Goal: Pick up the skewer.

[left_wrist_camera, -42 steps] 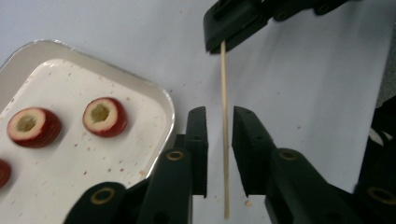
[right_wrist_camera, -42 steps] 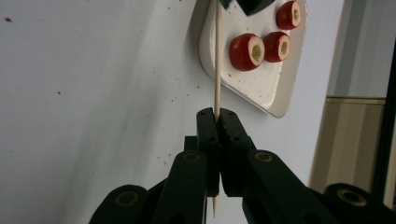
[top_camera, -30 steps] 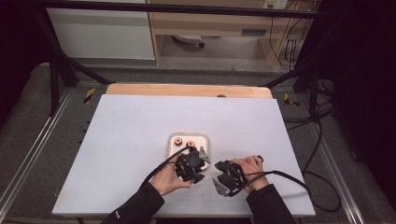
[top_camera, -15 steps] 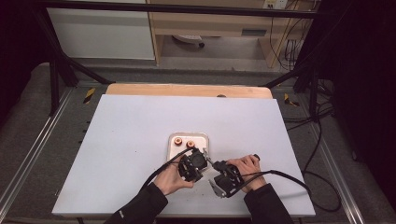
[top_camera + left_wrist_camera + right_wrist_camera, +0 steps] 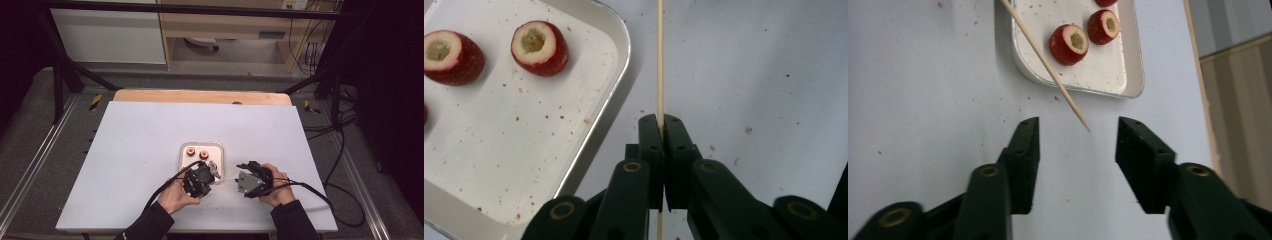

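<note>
1. Skewer: a thin wooden stick clamped between the closed jaws of the left tongs, near the desk's near edge. It runs past the tray's right rim, off the tray, toward the right tongs.
2. Right tongs: jaws have just been opening and stand parted, gripping nothing. The skewer's pointed tip ends just ahead of the gap between them, touching neither jaw.
3. Tray: a shallow white tray with rounded corners, lying on the desk just beyond the left tongs. Strawberries with hollowed tops sit on it, apart from one another and from the skewer. Red crumbs speckle the tray floor.
4. Open room: the desk is bare to the left, the right and the far edge. Both hands work close to its near edge.
5. Surface and room: white desk top with small red specks near the tray; a wooden strip along the far edge; black frame posts and cables beyond.
</note>
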`<action>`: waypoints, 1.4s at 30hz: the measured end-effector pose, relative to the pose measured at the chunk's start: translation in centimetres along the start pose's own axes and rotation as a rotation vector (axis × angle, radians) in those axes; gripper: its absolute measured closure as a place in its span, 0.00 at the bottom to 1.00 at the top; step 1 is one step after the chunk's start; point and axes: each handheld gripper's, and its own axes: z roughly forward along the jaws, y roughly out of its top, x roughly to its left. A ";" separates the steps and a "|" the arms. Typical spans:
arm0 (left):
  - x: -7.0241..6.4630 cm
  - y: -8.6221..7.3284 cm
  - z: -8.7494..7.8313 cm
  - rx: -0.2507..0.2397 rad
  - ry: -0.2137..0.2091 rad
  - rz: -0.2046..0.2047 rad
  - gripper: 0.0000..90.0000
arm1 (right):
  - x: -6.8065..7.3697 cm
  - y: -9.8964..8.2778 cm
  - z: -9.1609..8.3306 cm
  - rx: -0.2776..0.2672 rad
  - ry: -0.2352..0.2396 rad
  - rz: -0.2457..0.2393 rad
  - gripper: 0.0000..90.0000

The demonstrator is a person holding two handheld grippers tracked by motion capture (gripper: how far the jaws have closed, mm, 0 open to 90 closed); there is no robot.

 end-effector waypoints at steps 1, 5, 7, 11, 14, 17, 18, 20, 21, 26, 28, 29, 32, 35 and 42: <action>0.0 -0.2 -0.1 -0.006 0.003 -0.011 0.98 | 0.0 -0.4 -0.1 -0.004 0.005 0.059 0.53; 0.1 -0.8 -0.5 -0.025 0.023 -0.030 0.98 | -0.2 -2.0 -0.3 -0.028 0.012 0.210 0.43; 0.2 -1.2 -0.7 -0.053 0.019 -0.052 0.98 | -0.1 -3.0 -0.3 -0.025 0.025 0.334 0.37; 0.3 -1.9 -1.0 -0.111 0.020 -0.097 0.98 | 0.0 -3.8 -0.3 -0.023 0.040 0.447 0.31; 0.3 -2.5 -1.0 -0.164 0.036 -0.137 0.98 | -0.1 -4.6 -0.4 -0.017 0.057 0.577 0.27; 0.3 -3.2 -1.1 -0.219 0.051 -0.180 0.98 | -0.1 -4.8 -0.4 -0.018 0.074 0.636 0.24; 0.3 -3.4 -1.2 -0.241 0.050 -0.193 0.98 | -0.2 -4.9 -0.4 -0.021 0.078 0.655 0.22; 0.2 -4.0 -1.2 -0.280 0.054 -0.213 0.98 | -0.3 -5.0 -0.5 -0.018 0.095 0.714 0.18; 0.2 -4.3 -1.3 -0.303 0.056 -0.229 0.98 | -0.3 -5.0 -0.5 -0.018 0.095 0.714 0.18; -0.1 -5.8 -1.5 -0.382 0.063 -0.271 0.98 | -0.5 -4.8 -0.5 -0.035 0.120 0.806 0.10; -0.2 -6.1 -1.7 -0.398 0.067 -0.272 0.98 | -0.6 -4.8 -0.5 -0.043 0.124 0.823 0.09; -0.2 -6.3 -1.7 -0.407 0.074 -0.274 0.98 | -0.7 -4.7 -0.4 -0.048 0.132 0.836 0.08; -0.3 -6.9 -1.7 -0.434 0.080 -0.287 0.98 | -0.9 -4.5 -0.3 -0.036 0.144 0.842 0.05; -0.2 -7.5 -1.5 -0.449 0.076 -0.301 0.98 | -1.1 -4.1 -0.1 -0.033 0.158 0.854 0.04; 0.1 -8.9 -1.3 -0.481 0.067 -0.337 0.98 | -2.4 -2.4 0.6 0.003 0.183 0.823 0.03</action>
